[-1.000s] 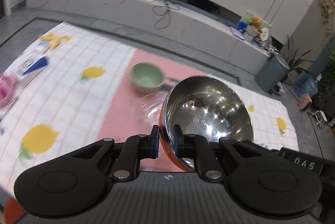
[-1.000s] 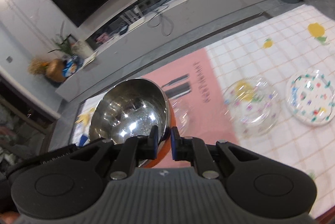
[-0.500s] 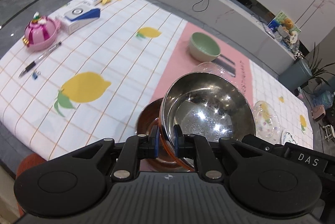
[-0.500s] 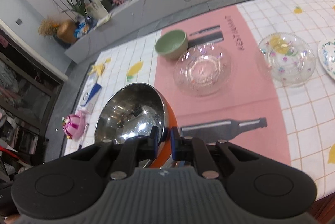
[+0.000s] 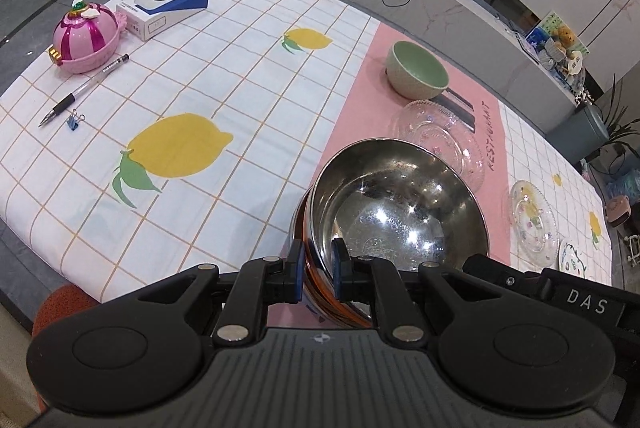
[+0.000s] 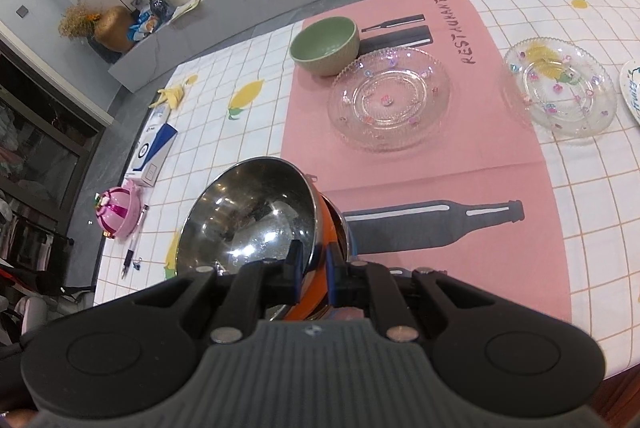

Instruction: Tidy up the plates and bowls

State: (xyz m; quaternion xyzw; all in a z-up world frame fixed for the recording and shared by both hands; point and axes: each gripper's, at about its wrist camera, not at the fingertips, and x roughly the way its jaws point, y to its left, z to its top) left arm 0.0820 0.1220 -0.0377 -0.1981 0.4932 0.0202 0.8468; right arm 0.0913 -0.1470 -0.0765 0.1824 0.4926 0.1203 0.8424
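While both grippers clamp opposite sides of its rim, the steel bowl sits tilted inside an orange-sided bowl at the near edge of the pink mat. The left gripper is closed on the rim with one finger inside and one outside; the right gripper pinches the far side the same way. Beyond lie a glass plate, a green bowl touching it, and a smaller glass plate well apart.

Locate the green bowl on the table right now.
The green bowl sits at the far end of the pink mat, touching or nearly touching the large glass plate in front of it.
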